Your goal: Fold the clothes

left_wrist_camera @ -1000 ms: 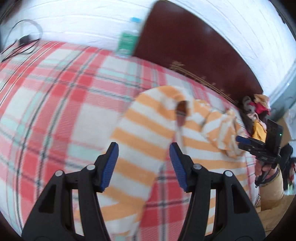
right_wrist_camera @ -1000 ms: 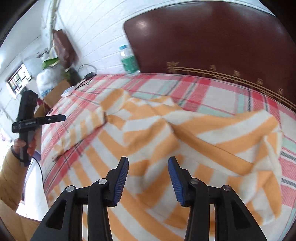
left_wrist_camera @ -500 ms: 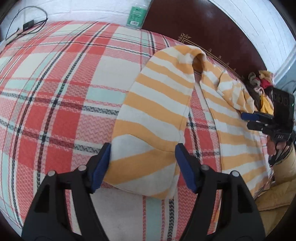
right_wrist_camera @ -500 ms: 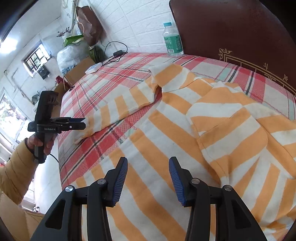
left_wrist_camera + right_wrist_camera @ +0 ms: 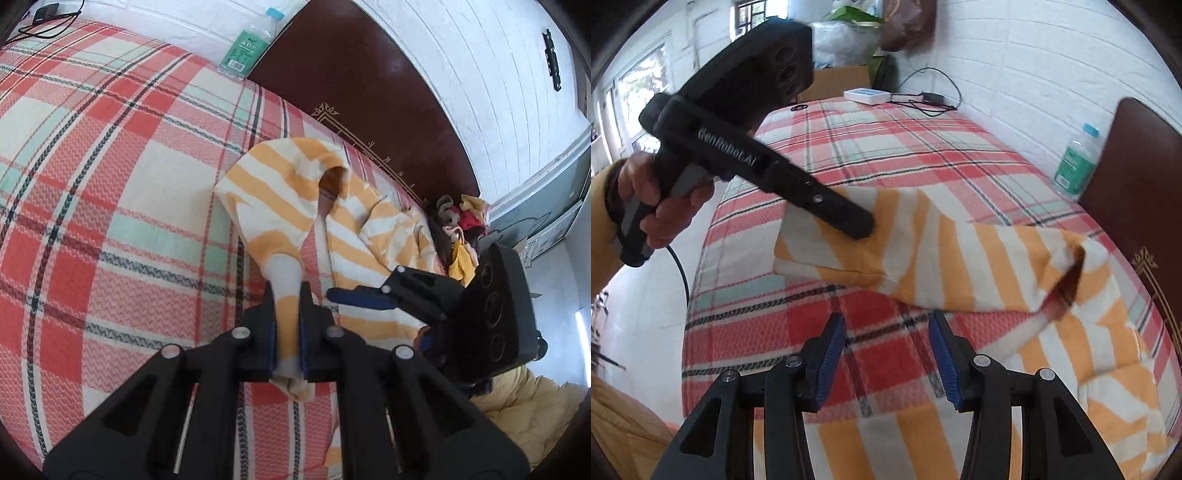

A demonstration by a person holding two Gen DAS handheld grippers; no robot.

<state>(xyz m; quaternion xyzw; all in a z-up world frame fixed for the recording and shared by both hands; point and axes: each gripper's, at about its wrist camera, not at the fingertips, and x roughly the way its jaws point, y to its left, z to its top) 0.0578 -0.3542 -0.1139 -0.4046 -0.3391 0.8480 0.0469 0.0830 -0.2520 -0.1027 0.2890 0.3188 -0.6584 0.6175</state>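
Observation:
An orange-and-white striped garment point(image 5: 280, 199) lies on the plaid bedspread point(image 5: 92, 184). My left gripper point(image 5: 287, 295) is shut on the end of its sleeve and holds it lifted off the bed. In the right wrist view the left gripper point(image 5: 862, 225) shows clamped on the sleeve point(image 5: 916, 251), which stretches across the bed. My right gripper point(image 5: 886, 354) is open and empty, low over the plaid bedspread point(image 5: 879, 155) near the garment's body point(image 5: 1089, 350). It also shows in the left wrist view point(image 5: 332, 294), beside the left one.
A dark wooden headboard point(image 5: 369, 92) stands at the bed's far side with a plastic water bottle point(image 5: 247, 48) next to it. A pile of other clothes point(image 5: 461, 229) lies by the headboard. A charger and cable point(image 5: 923, 98) sit at the bed's far end.
My left gripper has shut on the sleeve end and lifted it. My right gripper has moved off the garment's body toward the left gripper and stays open.

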